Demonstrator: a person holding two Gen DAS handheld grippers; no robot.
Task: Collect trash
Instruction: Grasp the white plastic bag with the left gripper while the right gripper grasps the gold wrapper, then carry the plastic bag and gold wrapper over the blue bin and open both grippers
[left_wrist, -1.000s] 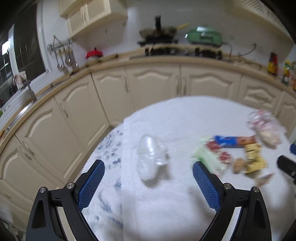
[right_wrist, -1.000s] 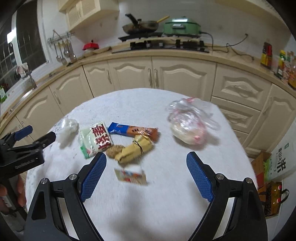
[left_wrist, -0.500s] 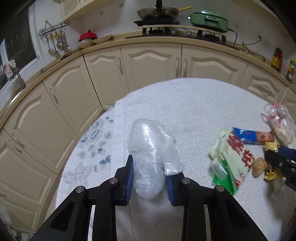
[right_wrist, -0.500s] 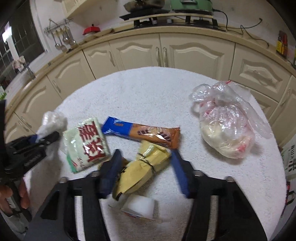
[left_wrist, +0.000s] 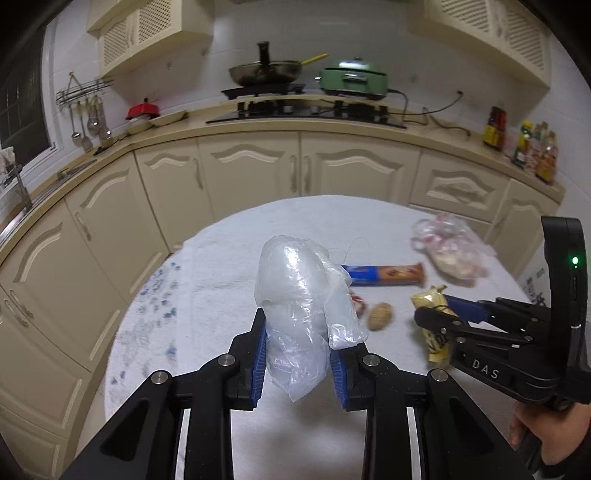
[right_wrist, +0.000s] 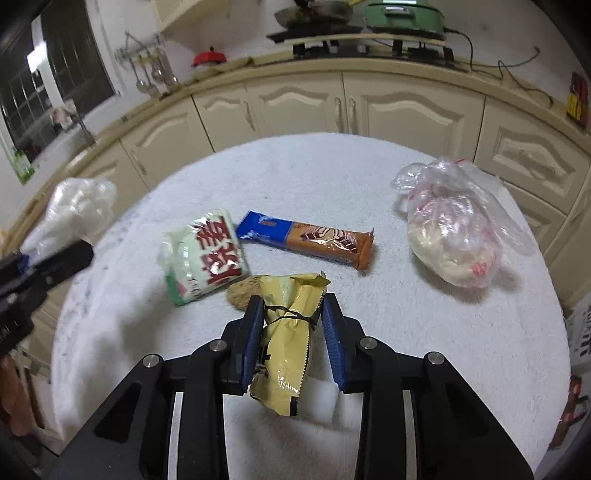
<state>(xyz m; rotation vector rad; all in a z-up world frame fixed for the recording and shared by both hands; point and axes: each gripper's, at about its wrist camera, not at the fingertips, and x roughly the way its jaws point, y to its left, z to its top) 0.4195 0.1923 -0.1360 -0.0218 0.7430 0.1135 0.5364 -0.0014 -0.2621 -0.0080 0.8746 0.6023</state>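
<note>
We count two grippers. The left gripper (left_wrist: 297, 356) has its jaws clamped on one clear plastic bag (left_wrist: 303, 306); the right gripper (right_wrist: 293, 334), marked "DAS", grips one yellow wrapper (right_wrist: 288, 343). On the counter (right_wrist: 314, 173) lie one green-white packet (right_wrist: 203, 254) with red characters, one blue-orange bar wrapper (right_wrist: 306, 240) and one knotted bag (right_wrist: 454, 236).

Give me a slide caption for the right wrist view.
Right gripper clamps a yellow wrapper above the white tablecloth.

home kitchen | cream cabinets (left_wrist: 251, 173) | wok on stove (left_wrist: 264, 72) | hanging utensils (left_wrist: 86, 122)
</note>
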